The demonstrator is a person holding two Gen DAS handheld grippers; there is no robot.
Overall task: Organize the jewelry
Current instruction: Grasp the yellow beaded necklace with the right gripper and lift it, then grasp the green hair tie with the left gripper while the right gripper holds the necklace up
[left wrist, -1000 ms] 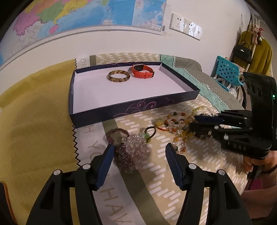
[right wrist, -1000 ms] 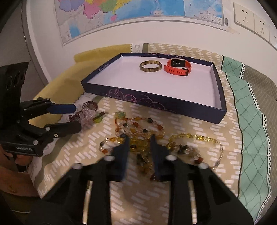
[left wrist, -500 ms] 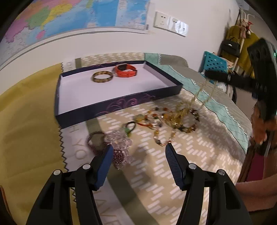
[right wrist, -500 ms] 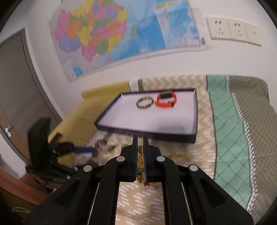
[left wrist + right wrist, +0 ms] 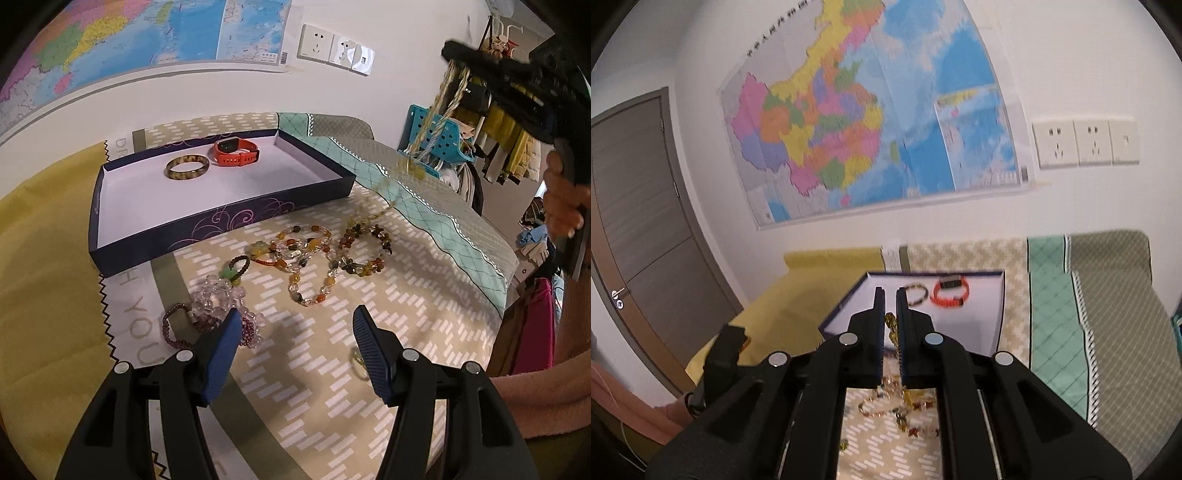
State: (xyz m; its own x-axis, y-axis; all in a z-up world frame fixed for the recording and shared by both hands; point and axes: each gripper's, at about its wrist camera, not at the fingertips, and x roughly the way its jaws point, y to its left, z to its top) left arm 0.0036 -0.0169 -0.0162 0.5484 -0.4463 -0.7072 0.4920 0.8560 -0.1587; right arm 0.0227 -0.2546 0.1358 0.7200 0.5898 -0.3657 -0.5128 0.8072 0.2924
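Carrying step now, by the look of it. Right gripper (image 5: 890, 295) up high, pinching a yellow bead necklace (image 5: 439, 114), its tail dangling over the cloth near the box (image 5: 221, 218). Left gripper (image 5: 293, 328) spread wide, holding nothing, low above the purple bracelets (image 5: 218, 314). Next, probably: over to the box, down gently beside the brown bangle (image 5: 187, 168) and orange watch (image 5: 236, 151), then let go.

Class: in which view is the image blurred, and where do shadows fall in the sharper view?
Right wrist view: the wall map and tray are smeared. Left wrist view: mostly sharp, soft shadows on the tablecloth, though the dangling yellow necklace is streaked.
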